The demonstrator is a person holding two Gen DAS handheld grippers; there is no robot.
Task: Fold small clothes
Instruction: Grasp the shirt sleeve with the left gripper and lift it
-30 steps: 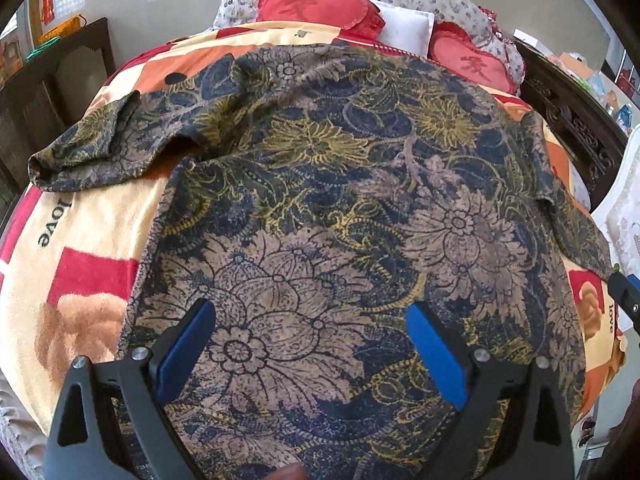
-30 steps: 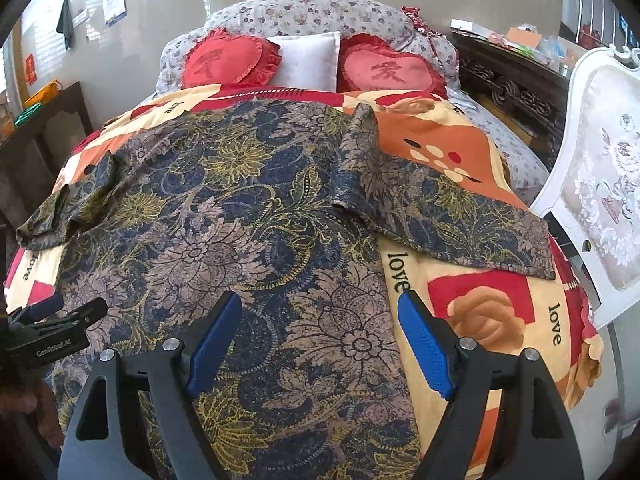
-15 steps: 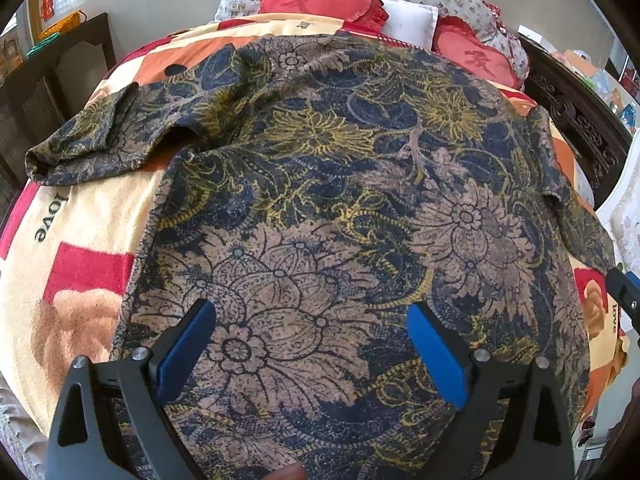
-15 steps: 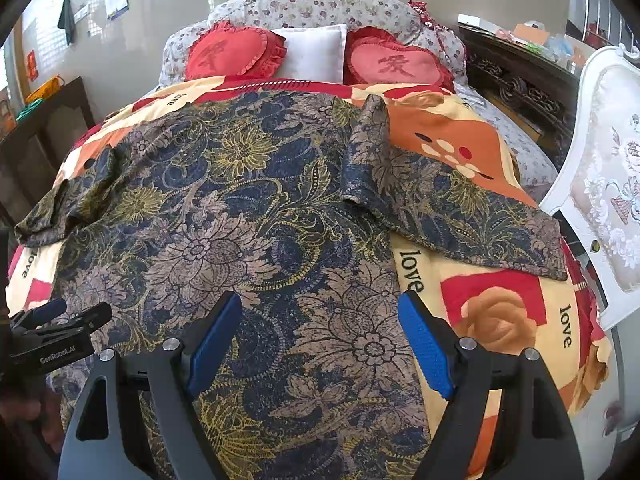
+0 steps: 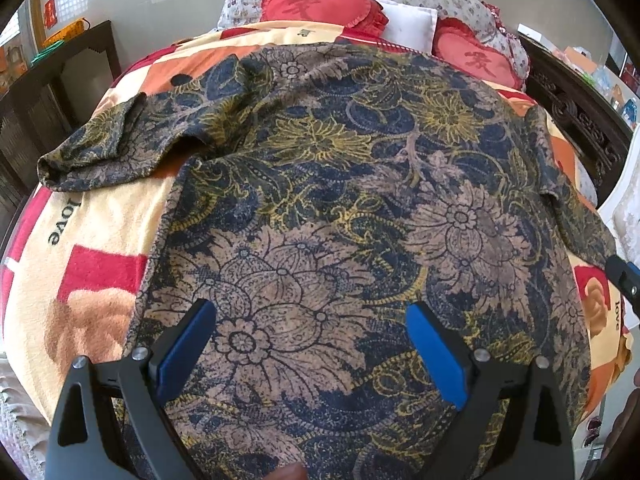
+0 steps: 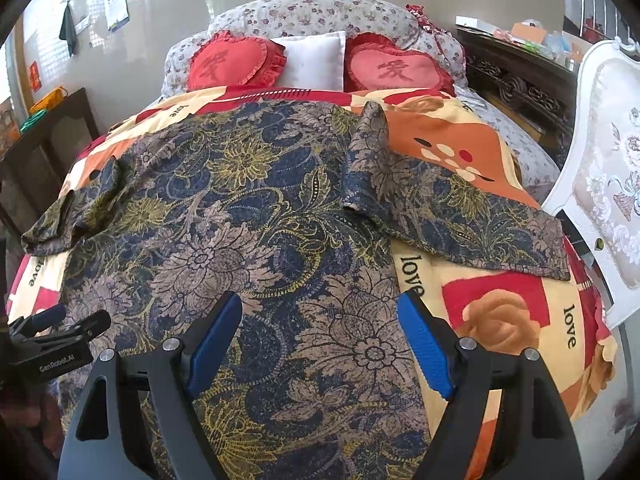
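A dark blue, tan and yellow floral shirt (image 5: 340,208) (image 6: 240,232) lies spread flat on the bed, collar toward the pillows. Its left sleeve (image 5: 104,148) is bunched and its right sleeve (image 6: 452,216) stretches out over the blanket. My left gripper (image 5: 312,344) hovers open over the shirt's lower left part, holding nothing. Above the shirt's lower right edge my right gripper (image 6: 320,340) is also open and holding nothing. The left gripper (image 6: 56,340) shows at the left edge of the right wrist view.
A yellow, red and orange blanket (image 6: 500,304) covers the bed. Two red heart cushions (image 6: 236,62) and a white pillow (image 6: 316,60) sit at the head. A white upholstered chair (image 6: 608,184) stands to the right, dark wooden furniture (image 5: 60,92) to the left.
Both views have drifted slightly, with the shirt sitting a little lower in frame. The shirt has not moved and both grippers stay open.
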